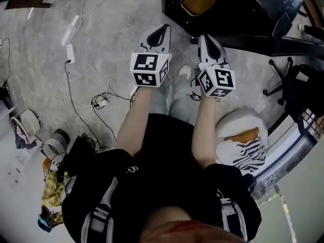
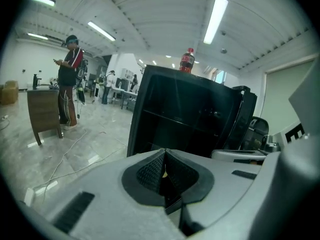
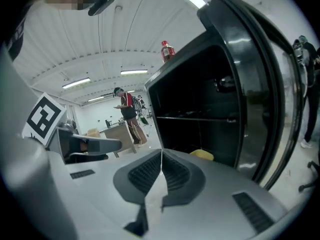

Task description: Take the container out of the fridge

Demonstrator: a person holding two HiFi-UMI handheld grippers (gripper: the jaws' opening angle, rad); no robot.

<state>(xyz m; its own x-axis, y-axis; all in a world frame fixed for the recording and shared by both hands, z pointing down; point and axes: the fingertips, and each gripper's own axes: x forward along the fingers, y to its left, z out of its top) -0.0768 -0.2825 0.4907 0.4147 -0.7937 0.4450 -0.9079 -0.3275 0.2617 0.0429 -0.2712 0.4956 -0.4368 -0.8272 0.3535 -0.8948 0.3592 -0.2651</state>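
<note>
The left gripper (image 2: 165, 152) has its jaws closed tip to tip, with nothing gripped between them. The right gripper (image 3: 161, 153) is the same, jaws pressed together and empty. Both point at the fridge (image 2: 192, 111), which stands open just ahead of the jaws, its dark inside bare except at the bottom. The container (image 3: 202, 155), yellow and low, sits on the fridge's lowest level, just beyond the right jaws and a little to their right, touching neither gripper. In the head view the container (image 1: 197, 2) lies ahead of both sets of tips, nearer the right pair. A shelf (image 3: 197, 118) crosses the fridge above the container. The door (image 3: 270, 79) is swung wide to the right of the right jaws. A bottle (image 2: 187, 60) with a red label stands on top of the fridge, high above the jaws. Far off to the left of the left jaws a person (image 2: 69, 79) stands beside a wooden cabinet (image 2: 44, 111). From the head view the two grippers are held side by side, near each other but apart, over a grey floor (image 1: 101, 49).
</note>
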